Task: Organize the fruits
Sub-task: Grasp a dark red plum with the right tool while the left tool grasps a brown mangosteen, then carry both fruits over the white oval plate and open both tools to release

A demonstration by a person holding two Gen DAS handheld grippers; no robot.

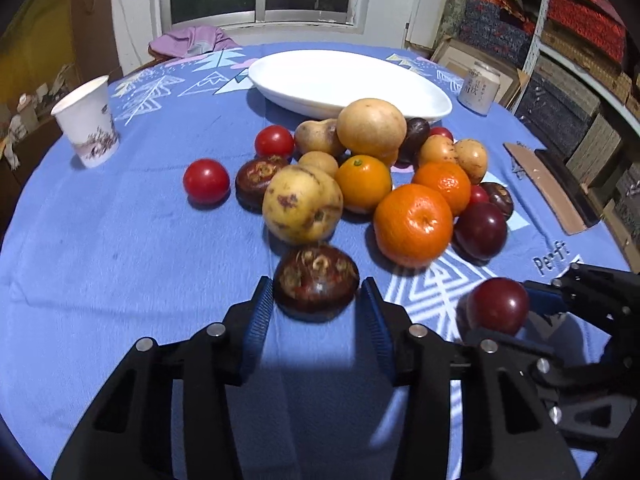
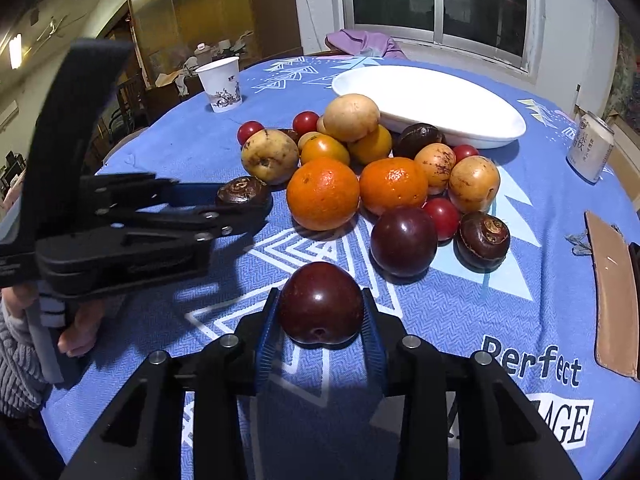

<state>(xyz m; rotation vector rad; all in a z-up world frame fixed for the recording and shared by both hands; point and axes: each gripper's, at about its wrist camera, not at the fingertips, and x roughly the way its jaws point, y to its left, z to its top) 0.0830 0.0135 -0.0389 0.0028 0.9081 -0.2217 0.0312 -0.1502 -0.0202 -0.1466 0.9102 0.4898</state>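
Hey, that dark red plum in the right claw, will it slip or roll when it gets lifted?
The plum looks glossy and round, so it may slip if gripped loosely. The right claw has ribbed blue pads on both its sides, which probably helps. Set down on the flat tablecloth, it would likely roll.

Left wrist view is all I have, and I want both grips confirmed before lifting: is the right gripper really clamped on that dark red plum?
Observer: Yes. The right wrist view shows the right gripper head-on, with both blue pads pressed against the plum.
Operator: How does my left gripper look from there?
Observer: The left gripper shows side-on. It brackets the water chestnut, which appears to rest on the tablecloth.
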